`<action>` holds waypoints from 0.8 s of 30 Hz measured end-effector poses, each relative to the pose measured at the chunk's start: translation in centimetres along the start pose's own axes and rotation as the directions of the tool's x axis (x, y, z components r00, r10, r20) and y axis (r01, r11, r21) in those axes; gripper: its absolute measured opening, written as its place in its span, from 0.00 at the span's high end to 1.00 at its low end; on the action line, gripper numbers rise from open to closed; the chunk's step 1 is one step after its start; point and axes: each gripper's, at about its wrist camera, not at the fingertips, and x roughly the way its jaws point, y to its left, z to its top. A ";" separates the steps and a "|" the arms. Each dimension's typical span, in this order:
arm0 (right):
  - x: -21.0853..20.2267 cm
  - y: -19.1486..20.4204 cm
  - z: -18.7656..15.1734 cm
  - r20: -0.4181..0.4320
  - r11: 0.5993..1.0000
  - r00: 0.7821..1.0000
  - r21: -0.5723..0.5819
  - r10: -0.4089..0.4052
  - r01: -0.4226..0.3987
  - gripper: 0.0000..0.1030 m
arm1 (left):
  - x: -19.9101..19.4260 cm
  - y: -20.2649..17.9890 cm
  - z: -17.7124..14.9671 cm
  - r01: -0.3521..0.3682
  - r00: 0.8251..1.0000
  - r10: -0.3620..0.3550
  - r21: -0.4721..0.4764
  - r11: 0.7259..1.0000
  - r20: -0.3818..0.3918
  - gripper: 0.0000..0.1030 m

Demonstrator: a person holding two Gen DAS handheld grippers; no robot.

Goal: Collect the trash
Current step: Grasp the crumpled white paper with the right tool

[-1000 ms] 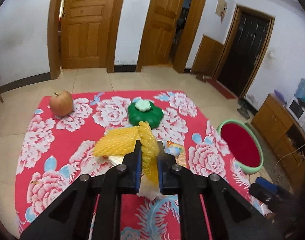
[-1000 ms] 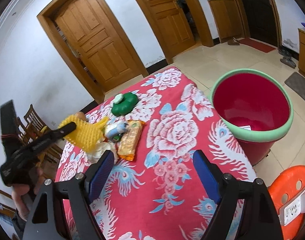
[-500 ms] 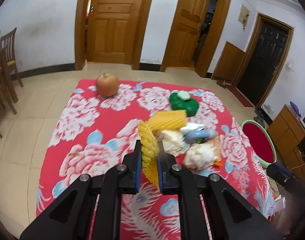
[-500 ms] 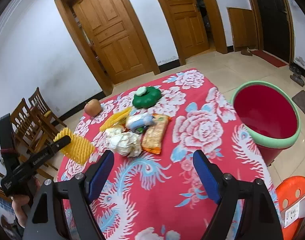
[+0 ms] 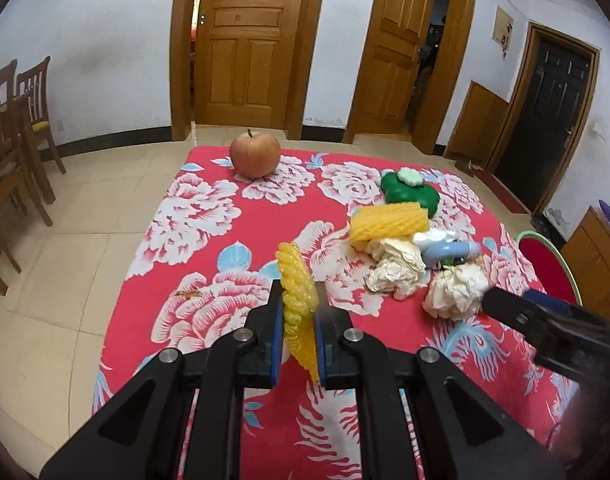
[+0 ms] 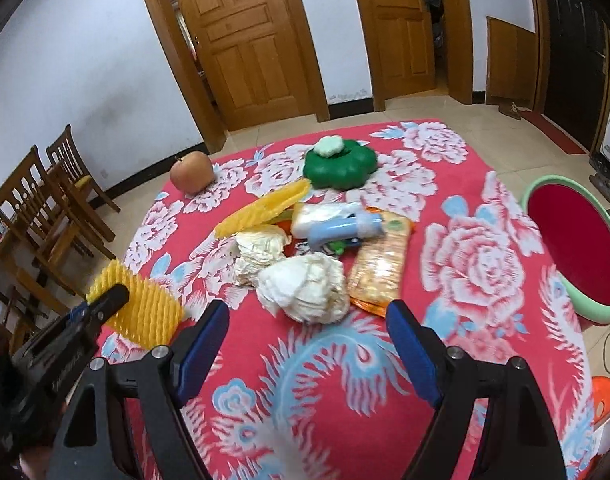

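My left gripper (image 5: 299,300) is shut on a yellow foam fruit net (image 5: 297,300) and holds it above the table's left part; the net also shows in the right wrist view (image 6: 143,306). My right gripper (image 6: 307,320) is open and empty, just in front of a crumpled white paper ball (image 6: 305,288). Behind it lie a second paper ball (image 6: 261,250), another yellow foam net (image 6: 265,208), a blue and white wrapper (image 6: 337,226) and an orange snack packet (image 6: 381,268). A red bin with a green rim (image 6: 573,252) stands right of the table.
The table has a red floral cloth (image 6: 485,264). An apple (image 5: 255,156) and a green flower-shaped box (image 6: 339,162) sit at the far side. Wooden chairs (image 6: 45,208) stand to the left. An orange stool (image 6: 607,394) is at the lower right.
My left gripper has carried the yellow net back and to the left, away from the trash pile. My right gripper has moved in toward the front paper ball.
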 end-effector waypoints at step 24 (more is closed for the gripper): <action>2.3 -0.5 0.0 -0.012 0.999 0.999 0.004 0.053 -0.053 0.68 | -0.3 -1.5 -0.4 0.096 0.995 -0.096 0.000 0.995 0.009 0.88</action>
